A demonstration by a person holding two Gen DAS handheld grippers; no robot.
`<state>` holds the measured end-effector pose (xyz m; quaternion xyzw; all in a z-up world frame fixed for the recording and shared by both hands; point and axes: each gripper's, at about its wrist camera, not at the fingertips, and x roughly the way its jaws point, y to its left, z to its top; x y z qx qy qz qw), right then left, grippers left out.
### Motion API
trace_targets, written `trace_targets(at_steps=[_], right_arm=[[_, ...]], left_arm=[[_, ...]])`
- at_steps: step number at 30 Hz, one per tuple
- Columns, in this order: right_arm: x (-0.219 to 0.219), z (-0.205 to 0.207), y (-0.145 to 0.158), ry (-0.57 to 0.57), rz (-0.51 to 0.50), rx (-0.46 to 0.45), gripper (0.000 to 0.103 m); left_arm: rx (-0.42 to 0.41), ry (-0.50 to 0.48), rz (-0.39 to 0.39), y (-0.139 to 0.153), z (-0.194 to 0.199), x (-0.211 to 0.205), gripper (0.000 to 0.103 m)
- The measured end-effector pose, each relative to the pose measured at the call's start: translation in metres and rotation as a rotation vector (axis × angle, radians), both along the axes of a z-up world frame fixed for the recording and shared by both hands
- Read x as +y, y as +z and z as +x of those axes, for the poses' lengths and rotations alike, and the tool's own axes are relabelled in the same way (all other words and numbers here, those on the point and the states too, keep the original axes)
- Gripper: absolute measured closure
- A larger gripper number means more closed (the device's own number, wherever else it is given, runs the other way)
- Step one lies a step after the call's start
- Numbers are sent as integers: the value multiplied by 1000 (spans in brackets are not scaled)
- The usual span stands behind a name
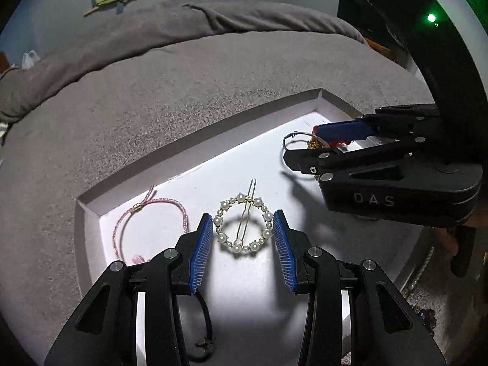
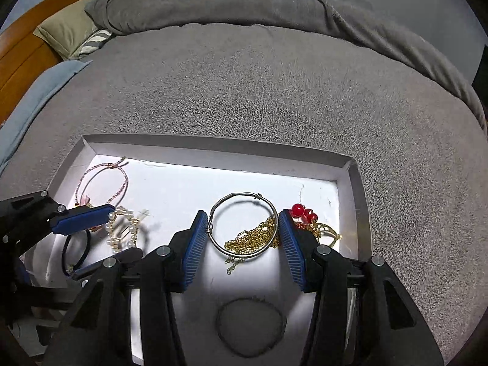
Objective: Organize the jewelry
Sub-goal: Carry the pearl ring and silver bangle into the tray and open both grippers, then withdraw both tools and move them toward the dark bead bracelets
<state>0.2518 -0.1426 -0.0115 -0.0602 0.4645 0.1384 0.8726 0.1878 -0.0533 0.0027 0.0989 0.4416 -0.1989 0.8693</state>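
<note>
- Lying on a grey blanket (image 2: 259, 85), a shallow white tray (image 2: 213, 149) holds all the jewelry seen in both wrist views.
- The left gripper (image 1: 243, 238) hangs over the tray with its blue-padded fingers (image 1: 201, 256) spread apart, one on each side of a pearl ring hair clip (image 1: 243, 225); the pads sit just beside the pearls, and whether they touch cannot be told.
- At about 9 o'clock from the clip lies a pink beaded bracelet (image 1: 146, 225), near the tray's left corner.
- A black hair tie (image 1: 206, 323) lies toward 6 o'clock of the clip, partly hidden behind the left finger.
- The right gripper (image 2: 244, 238) also stands with its fingers apart, framing a silver bangle (image 2: 242, 224); the left pad touches the bangle's rim and the right pad sits at its opposite edge.
- A gold chain (image 2: 253, 238) is heaped inside and under the bangle's 4 o'clock side.
- Red beads (image 2: 300, 212) with a gold ornament lie at 3 o'clock of the bangle, beyond the right finger and close to the tray's right wall.
- A thin brown hair loop (image 2: 251, 326) rests at 6 o'clock of the bangle, between the right gripper's arms.
- In the right wrist view, a pillow (image 2: 67, 30) and a wooden headboard (image 2: 30, 39) sit at 10 o'clock, far beyond the tray.
</note>
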Motion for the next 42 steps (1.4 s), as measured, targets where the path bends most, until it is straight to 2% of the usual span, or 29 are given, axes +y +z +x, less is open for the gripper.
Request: trace_targets(at_steps=[4,7,9,14,17,20,21,22,23,29,32,34,38,42], right_arm=[[0,0,0,-5,1,4,54],[0,1,2,-14,16,-3,53],[-4,-1,5,-25,27,-21,48],[-19,-19,16,-60,105,-63,45],[-30,-45,27,-83,156,-122,33],[-40,-78,36,-94,182,-173,31],[-43,-86,39,-100,186,-189,25],[-47,-95,42,-108,193,-208,22],[-51,-103,45,-115,202,-228,18],[-84,-147,57,-169,284,-302,6],[-91,-165,57,-185,285,-334,5],[-93,-175,53,-189,273,-344,5],[-97,-191,46,-201,279,-360,5],[-99,-209,43,-216,278,-399,5]], left_arm=[[3,-6,7,-2,0,-2,60],[-5,-3,-1,-1,-3,0,56],[-19,-1,-24,4,-8,4,53],[-58,2,-45,19,-29,14,52],[-91,20,-75,29,-47,25,49],[-107,44,-71,34,-57,32,47],[-115,55,-72,36,-63,35,45],[-126,67,-78,39,-69,38,36],[-135,74,-83,41,-73,40,31],[-204,95,-52,53,-109,41,23],[-229,103,-68,58,-124,40,14],[-244,105,-65,60,-133,38,12],[-283,103,-29,58,-149,29,12],[-269,105,-65,51,-162,29,11]])
